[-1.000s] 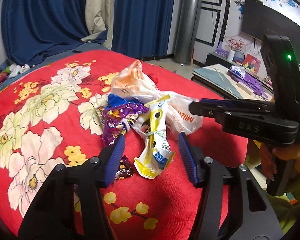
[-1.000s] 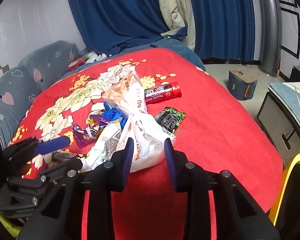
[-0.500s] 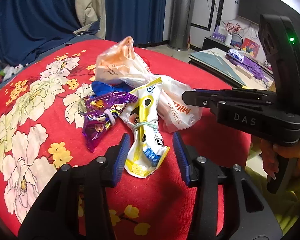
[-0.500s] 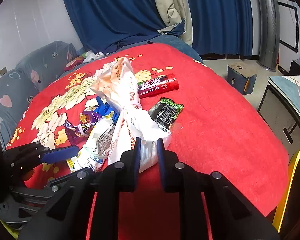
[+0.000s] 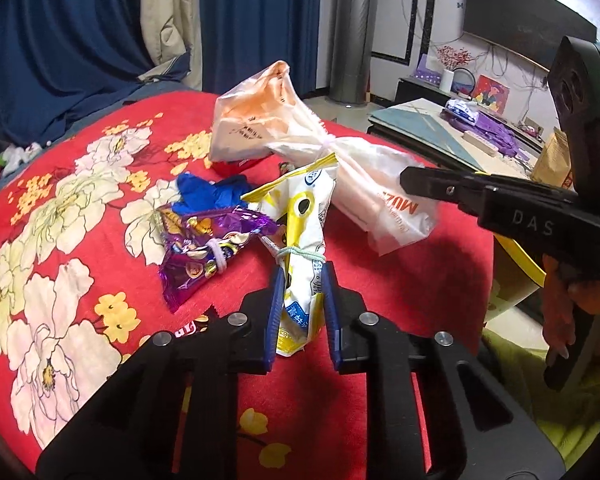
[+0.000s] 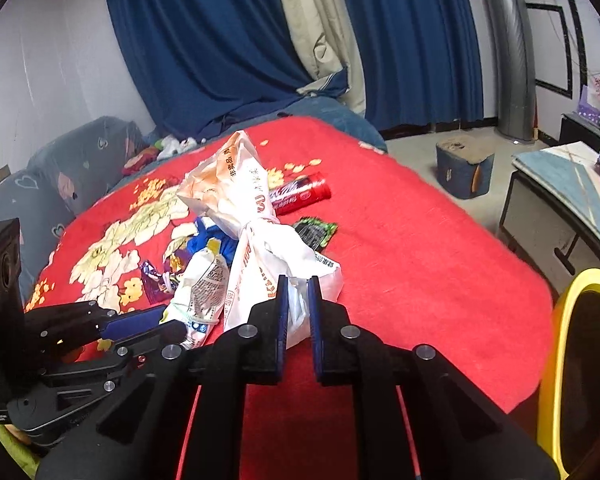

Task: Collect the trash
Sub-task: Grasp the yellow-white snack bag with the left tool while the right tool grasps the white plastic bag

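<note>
On the bed (image 5: 380,280), spread with a red flowered blanket, the trash sits in a loose heap near the edge closest to the cameras. The left hand-held gripper (image 5: 300,300) is closing its blue pads on the lower end of the yellow-and-white snack pouch (image 5: 304,232), and the pouch is squeezed right between them, its bottom corner poking out below. The right hand-held gripper (image 6: 298,308) is pressed nearly together, pinching the near end of the white plastic bag (image 6: 256,240); the bag's knotted middle and orange-tinted top stretch away towards the middle of the bed. Just left of the pouch lies a purple wrapper (image 5: 204,248) tied with a band, and behind it a crumpled blue glove (image 5: 212,196). Beyond the bag, further from the edge, a red tube (image 6: 300,198) lies on its side, with a green-edged dark packet (image 6: 314,232) just in front of it. A hand (image 5: 580,300) grips the right tool's handle at the right of the left wrist view. Off the bed's right corner stands a yellow-rimmed bin (image 6: 560,320).
</note>
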Tool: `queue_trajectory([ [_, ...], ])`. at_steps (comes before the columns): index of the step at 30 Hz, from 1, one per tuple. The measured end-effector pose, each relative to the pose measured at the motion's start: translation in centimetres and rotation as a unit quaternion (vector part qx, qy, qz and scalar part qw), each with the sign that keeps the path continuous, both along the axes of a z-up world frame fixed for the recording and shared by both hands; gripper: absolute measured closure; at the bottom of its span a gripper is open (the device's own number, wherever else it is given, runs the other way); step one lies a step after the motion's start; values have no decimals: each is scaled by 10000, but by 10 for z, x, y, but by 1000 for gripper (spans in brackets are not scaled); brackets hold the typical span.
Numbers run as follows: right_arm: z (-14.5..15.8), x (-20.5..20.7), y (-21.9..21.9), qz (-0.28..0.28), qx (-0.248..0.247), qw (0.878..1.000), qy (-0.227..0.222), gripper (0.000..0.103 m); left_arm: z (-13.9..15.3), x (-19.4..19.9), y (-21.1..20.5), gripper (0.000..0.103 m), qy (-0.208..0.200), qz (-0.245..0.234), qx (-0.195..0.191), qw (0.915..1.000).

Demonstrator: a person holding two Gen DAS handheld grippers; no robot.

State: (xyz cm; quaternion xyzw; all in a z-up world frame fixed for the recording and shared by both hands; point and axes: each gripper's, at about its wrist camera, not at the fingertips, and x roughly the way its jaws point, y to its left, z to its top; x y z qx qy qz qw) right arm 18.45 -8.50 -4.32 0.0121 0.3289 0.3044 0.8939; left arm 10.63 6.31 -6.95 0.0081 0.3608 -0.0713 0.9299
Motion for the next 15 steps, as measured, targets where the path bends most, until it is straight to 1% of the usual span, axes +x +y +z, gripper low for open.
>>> queue_trajectory([
  [5, 8, -4, -14, -158, 33, 9998, -111, 93, 6, -5, -8, 90, -135, -122, 39, 9998],
  [10, 12, -5, -24, -241, 57, 9996, -115, 93, 11, -10, -16, 90, -244, -222, 48, 9994],
  [15, 18, -10, -31, -272, 47, 9994, -184, 93, 17, -13, -20, 90, -356, -218, 64, 9991],
])
